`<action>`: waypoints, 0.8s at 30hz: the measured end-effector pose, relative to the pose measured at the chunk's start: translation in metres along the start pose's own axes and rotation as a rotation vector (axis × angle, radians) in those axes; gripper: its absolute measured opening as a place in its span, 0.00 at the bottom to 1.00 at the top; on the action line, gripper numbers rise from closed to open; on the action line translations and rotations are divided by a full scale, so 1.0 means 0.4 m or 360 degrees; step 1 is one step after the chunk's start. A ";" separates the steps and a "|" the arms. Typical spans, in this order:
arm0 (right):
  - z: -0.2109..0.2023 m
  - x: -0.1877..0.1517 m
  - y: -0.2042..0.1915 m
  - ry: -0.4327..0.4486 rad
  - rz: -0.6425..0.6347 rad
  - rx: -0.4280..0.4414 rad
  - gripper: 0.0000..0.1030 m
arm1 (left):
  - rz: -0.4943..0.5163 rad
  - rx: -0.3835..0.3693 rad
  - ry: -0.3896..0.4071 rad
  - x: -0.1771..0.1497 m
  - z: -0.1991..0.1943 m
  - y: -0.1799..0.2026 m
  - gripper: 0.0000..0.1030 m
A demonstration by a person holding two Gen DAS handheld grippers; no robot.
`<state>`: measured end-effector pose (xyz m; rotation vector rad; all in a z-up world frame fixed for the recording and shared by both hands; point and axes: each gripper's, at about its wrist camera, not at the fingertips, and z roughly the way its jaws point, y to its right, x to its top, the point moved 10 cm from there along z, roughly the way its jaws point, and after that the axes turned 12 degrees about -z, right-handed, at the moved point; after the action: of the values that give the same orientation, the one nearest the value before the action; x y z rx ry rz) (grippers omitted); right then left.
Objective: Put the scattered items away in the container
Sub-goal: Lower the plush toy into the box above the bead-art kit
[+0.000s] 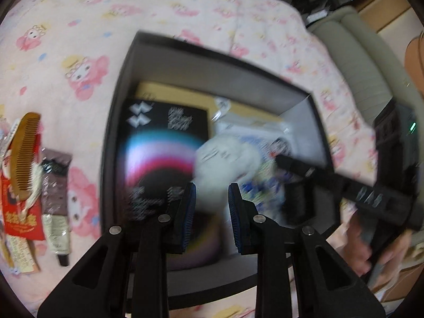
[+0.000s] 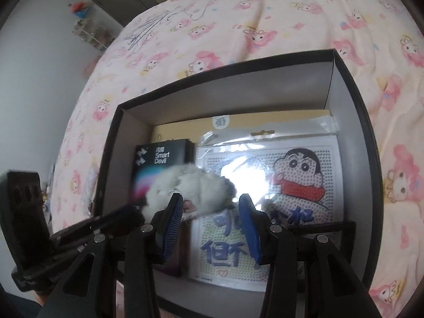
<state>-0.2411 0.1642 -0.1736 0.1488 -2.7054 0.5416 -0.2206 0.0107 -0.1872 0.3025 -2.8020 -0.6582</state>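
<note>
The black carton (image 2: 161, 156) lying in the dark storage box (image 2: 352, 84) carries white lettering that reads "Smart Devil", with two small Chinese characters above it that are too small to make out, and a white zigzag logo to the left of the words. In the left wrist view the same carton's print is smeared by blur. The bagged cartoon bead board (image 2: 267, 185) beside it bears large blue Chinese characters; "但不" reads along its lower row, and the upper row, partly hidden, seems to end in "松". A round white sticker (image 2: 220, 122) on the yellow sheet behind shows one illegible character. The red packet (image 1: 18, 206) on the bedspread has yellow characters too blurred to read.
</note>
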 end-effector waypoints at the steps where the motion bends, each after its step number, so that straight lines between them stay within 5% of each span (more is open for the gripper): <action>1: -0.001 0.001 0.003 0.0010 0.0004 -0.0011 0.39 | 0.0010 0.0007 -0.0028 -0.005 0.007 0.000 0.23; 6: 0.027 -0.008 -0.002 -0.0035 -0.0020 -0.0032 0.39 | 0.0015 0.0080 -0.0062 0.038 0.074 0.026 0.23; 11: 0.042 0.001 0.024 -0.0042 0.0000 -0.0134 0.40 | -0.0077 0.0094 0.0095 0.093 0.050 0.037 0.23; 14: 0.049 0.017 0.031 -0.0046 -0.0003 -0.0149 0.40 | -0.0070 0.0101 0.0049 0.078 0.061 0.020 0.23; 18: 0.073 -0.004 0.011 -0.0142 0.0040 0.0013 0.40 | -0.0065 0.0056 -0.0028 0.068 0.090 0.017 0.23; 24: 0.099 -0.014 0.039 -0.0191 -0.0020 -0.0126 0.39 | -0.0062 -0.0015 -0.0088 0.120 0.128 0.061 0.22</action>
<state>-0.2521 0.1633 -0.2151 0.1826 -2.8356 0.4334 -0.2842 0.0405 -0.2112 0.3430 -2.8514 -0.6987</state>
